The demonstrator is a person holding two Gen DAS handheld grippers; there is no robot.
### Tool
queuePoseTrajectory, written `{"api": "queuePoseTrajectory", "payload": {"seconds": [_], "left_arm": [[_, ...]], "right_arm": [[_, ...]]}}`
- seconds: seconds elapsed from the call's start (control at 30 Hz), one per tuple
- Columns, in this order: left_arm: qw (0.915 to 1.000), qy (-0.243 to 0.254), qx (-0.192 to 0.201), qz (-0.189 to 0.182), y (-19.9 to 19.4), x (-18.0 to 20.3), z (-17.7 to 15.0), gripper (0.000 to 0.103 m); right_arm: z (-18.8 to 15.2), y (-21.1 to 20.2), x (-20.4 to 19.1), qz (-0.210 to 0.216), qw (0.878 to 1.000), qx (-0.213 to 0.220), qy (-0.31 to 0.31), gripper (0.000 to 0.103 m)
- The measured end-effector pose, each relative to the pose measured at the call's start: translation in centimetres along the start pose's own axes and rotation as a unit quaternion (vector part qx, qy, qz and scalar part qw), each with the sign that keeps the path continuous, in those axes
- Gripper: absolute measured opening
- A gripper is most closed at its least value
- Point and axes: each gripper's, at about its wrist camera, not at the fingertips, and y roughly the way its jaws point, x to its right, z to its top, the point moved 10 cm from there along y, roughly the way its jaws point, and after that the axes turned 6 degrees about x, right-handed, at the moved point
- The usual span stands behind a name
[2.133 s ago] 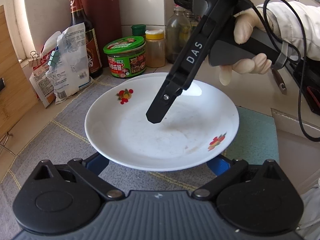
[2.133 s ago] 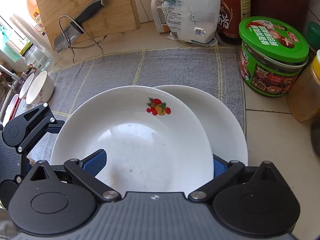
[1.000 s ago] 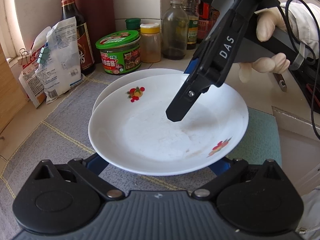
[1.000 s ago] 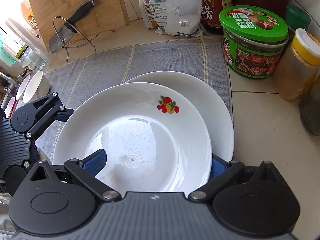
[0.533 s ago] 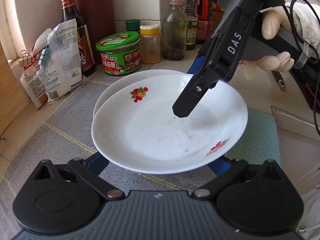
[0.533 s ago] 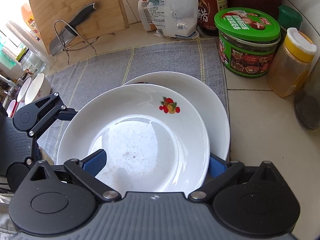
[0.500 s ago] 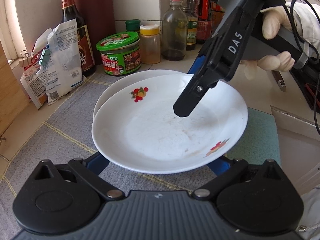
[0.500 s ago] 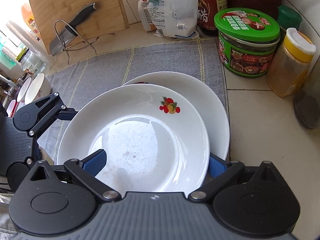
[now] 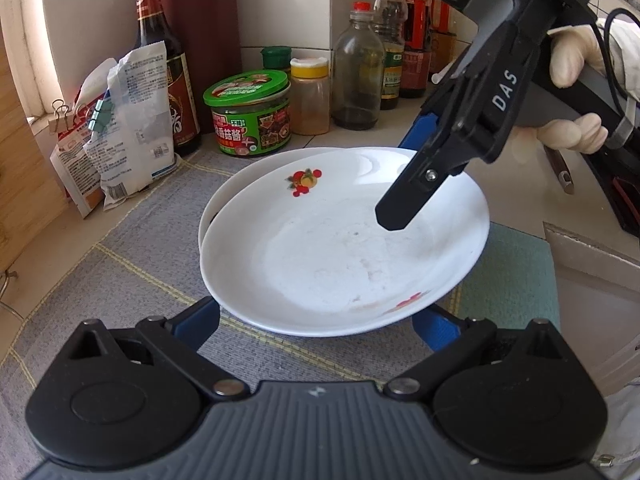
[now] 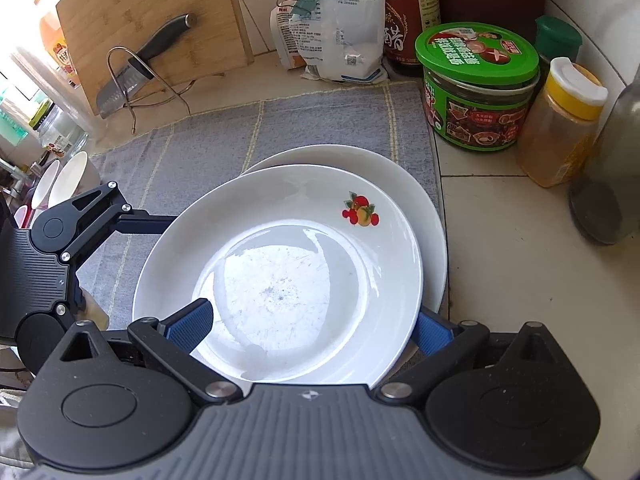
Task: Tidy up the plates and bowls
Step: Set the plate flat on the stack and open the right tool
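Observation:
A white plate with fruit prints (image 9: 320, 248) (image 10: 280, 276) sits almost centred over a second plain white plate (image 9: 248, 176) (image 10: 424, 208) on the grey cloth (image 9: 120, 256) (image 10: 320, 120). My right gripper (image 10: 308, 330) is shut on the top plate's rim, one finger over it and one under. It shows in the left wrist view with its black finger (image 9: 404, 204) above the plate. My left gripper (image 9: 316, 322) is open, its blue fingers spread beside and beneath the near rim; it appears at the left of the right wrist view (image 10: 120, 220).
A green-lidded jar (image 9: 248, 112) (image 10: 478, 84), yellow-lidded jar (image 10: 560, 120), bottles (image 9: 358, 68) and a clipped bag (image 9: 128, 120) stand along the wall. A cutting board with a knife (image 10: 140, 28) leans at the back left. Small white bowls (image 10: 68, 176) sit at far left. A teal mat (image 9: 512, 276) lies right.
The top plate has moved toward the wall and further over the lower plate, carried by my right gripper. Both wrist views have drawn back a little.

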Motion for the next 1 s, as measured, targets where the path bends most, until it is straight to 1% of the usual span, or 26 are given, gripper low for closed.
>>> {"api": "queuePoseTrajectory", "payload": {"seconds": [0.23,0.53,0.7,0.9,1.0], "left_arm": [[0.9999,0.010,-0.001,0.003,0.1,0.2,0.1,0.102],[1.0000,0.000,0.007,-0.005,-0.1,0.3,0.3,0.102],[1.0000,0.007,0.005,0.004,0.1,0.2,0.4,0.102],[0.9998,0.000,0.003,0.018,0.3,-0.1,0.1,0.102],[0.9998,0.002,0.011,0.018,-0.3,0.1,0.1,0.102]], "right_arm": [[-0.4,-0.4,-0.1,-0.007,1.000,-0.001,0.000,0.103],[-0.6,-0.7,0.0,-0.016,1.000,-0.003,0.001,0.103],[-0.8,-0.7,0.0,-0.021,1.000,-0.006,0.001,0.103],[-1.5,-0.7,0.0,-0.035,0.999,-0.015,-0.005,0.103],[-1.7,-0.6,0.0,-0.044,0.999,-0.017,-0.008,0.103]]}}
